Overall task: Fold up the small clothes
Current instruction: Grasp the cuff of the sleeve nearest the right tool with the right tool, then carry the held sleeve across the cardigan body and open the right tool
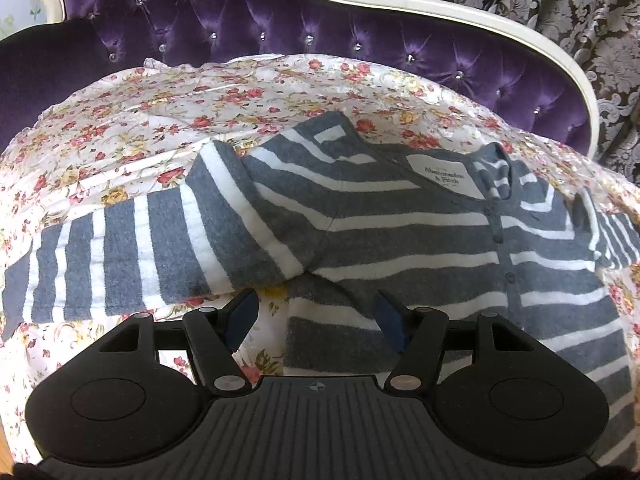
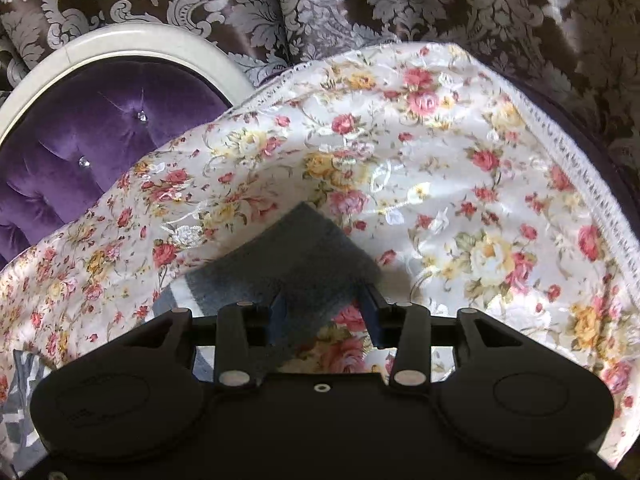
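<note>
Surface: we see a floral cloth spread over a purple tufted sofa with a cream frame; a damask curtain hangs behind.
Garment: a grey-and-white striped cardigan lies on the floral cloth, collar and white neck label toward the back edge near the sofa back, buttons running down its front.
Sleeve: one sleeve stretches out toward the left edge of the cloth.
Containers: we can make out none in either view.
Left gripper: our left gripper hangs over the cardigan's near hem, its fingers spread apart and holding nothing.
Right gripper: our right gripper has its fingers set apart on either side of a grey cardigan corner; we cannot tell whether they pinch it.
</note>
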A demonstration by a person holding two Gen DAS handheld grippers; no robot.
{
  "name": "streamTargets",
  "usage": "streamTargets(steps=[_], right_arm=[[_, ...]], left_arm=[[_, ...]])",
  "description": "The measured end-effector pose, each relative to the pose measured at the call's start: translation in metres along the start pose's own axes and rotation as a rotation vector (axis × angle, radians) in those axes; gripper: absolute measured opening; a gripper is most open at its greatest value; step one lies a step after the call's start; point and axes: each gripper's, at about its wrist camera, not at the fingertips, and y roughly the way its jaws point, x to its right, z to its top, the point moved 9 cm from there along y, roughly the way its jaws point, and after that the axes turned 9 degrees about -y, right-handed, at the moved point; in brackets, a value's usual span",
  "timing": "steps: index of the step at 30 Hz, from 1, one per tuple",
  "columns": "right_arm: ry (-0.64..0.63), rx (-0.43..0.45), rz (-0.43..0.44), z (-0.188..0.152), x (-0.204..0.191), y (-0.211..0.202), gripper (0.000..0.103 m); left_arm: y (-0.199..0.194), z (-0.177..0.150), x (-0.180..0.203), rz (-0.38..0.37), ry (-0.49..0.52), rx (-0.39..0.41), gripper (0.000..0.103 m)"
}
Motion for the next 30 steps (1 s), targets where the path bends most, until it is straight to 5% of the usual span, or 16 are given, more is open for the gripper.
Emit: streamTargets(steps=[3, 4, 5, 11, 20, 30], right_arm=[[0.008, 0.024, 0.013, 0.002, -0.001, 0.001, 0.041], [0.011, 0.033, 0.02, 0.002, -0.002, 0.001, 0.013], [0.02, 0.037, 0.023, 0.003, -0.002, 0.001, 0.012], [-0.094, 0.132, 0.055, 0.022, -0.038, -0.043, 0.011], [-0.321, 0.266, 0.294, 0.045, -0.178, -0.151, 0.011], [-0.581, 0.2, 0.591, -0.038, -0.34, -0.186, 0.011]], left_arm=[[0.0, 0.0, 0.0, -0.004, 0.0, 0.001, 0.062], [0.0, 0.0, 0.0, -0.006, 0.0, 0.0, 0.062], [-0.001, 0.0, 0.0, -0.005, 0.0, 0.0, 0.062], [-0.006, 0.003, 0.0, -0.016, 0.0, 0.014, 0.062], [-0.017, 0.008, -0.008, -0.098, -0.058, 0.067, 0.063], [-0.016, 0.011, -0.019, -0.137, -0.105, 0.011, 0.063]])
